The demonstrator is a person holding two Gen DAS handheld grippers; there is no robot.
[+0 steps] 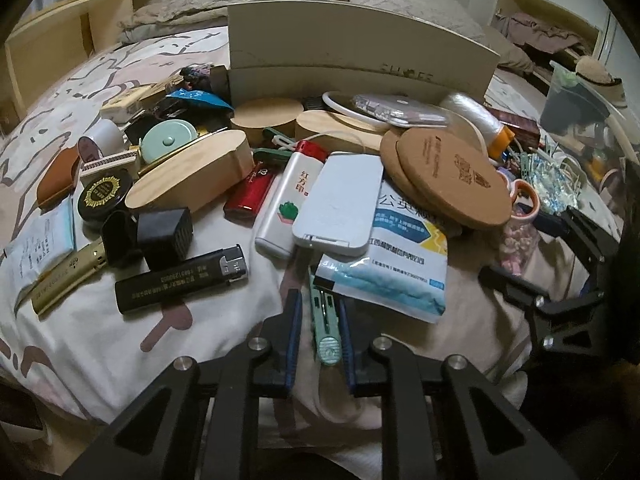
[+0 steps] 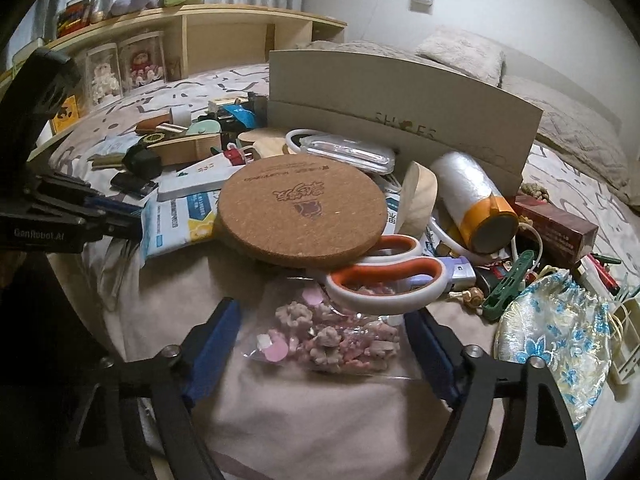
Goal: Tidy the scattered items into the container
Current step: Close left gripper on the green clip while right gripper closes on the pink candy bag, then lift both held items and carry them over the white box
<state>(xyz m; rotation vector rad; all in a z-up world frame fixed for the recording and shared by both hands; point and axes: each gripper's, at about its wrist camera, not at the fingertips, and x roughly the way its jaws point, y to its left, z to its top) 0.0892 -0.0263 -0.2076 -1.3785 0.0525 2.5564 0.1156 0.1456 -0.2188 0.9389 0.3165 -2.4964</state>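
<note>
A mint-green utility knife (image 1: 326,330) lies on the bedsheet at the near edge of the pile. My left gripper (image 1: 320,320) is shut on it, one blue pad on each side. A clear bag of pink charms (image 2: 332,340) lies in front of the right camera, partly under the orange-handled scissors (image 2: 384,280). My right gripper (image 2: 324,344) stands open around that bag, its pads beside the bag and not pressing it. The container, a beige shoe box (image 1: 360,64) with its lid standing up, sits behind the pile; it is also in the right wrist view (image 2: 400,112).
Scattered on the bed are cork coasters (image 2: 300,212), a black lighter (image 1: 180,276), a white case (image 1: 336,200), a mask packet (image 1: 392,276), a roll of plastic bags (image 2: 468,196) and a floral pouch (image 2: 556,344). A wooden shelf (image 2: 180,36) runs along the bed's far side.
</note>
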